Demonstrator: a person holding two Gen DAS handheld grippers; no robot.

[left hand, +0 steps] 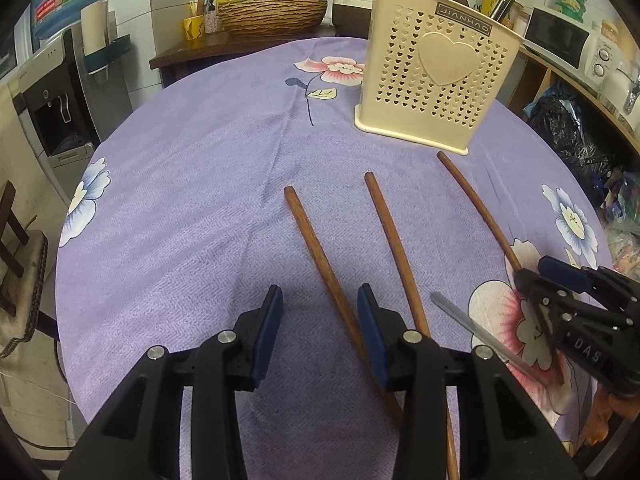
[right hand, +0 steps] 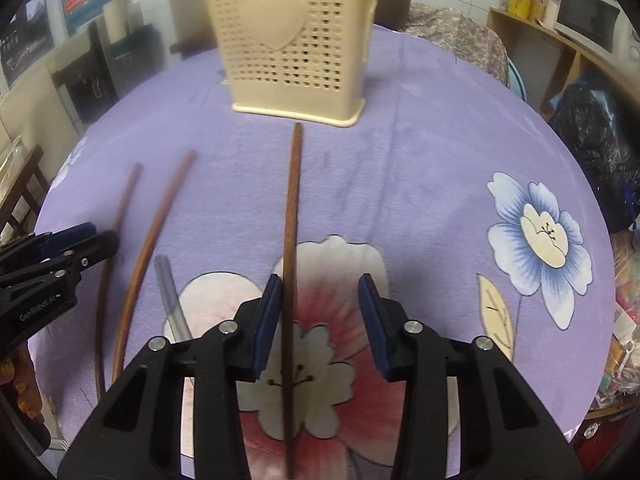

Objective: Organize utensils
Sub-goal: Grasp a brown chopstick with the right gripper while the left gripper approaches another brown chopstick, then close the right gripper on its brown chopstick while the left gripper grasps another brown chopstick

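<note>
Three brown wooden chopsticks lie side by side on the purple flowered tablecloth (left hand: 192,200), pointing at a cream perforated utensil holder (left hand: 436,76) (right hand: 296,40). My left gripper (left hand: 320,300) is open, and the left chopstick (left hand: 320,256) runs between its jaws close to the right pad. The middle chopstick (left hand: 392,248) lies just outside that gripper. My right gripper (right hand: 320,292) (left hand: 532,270) is open around the right chopstick (right hand: 292,208) (left hand: 476,204), which lies against its left pad. A silver metal utensil handle (left hand: 472,328) (right hand: 172,300) rests between the two grippers. The left gripper (right hand: 94,236) shows at the left edge of the right wrist view.
The holder has utensils standing in it. Behind the table are a woven basin (left hand: 272,12) on a dark counter and a water dispenser (left hand: 60,92). On the right are a shelf with a microwave (left hand: 560,36) and black bags (left hand: 568,128). A chair (left hand: 20,264) stands at the left.
</note>
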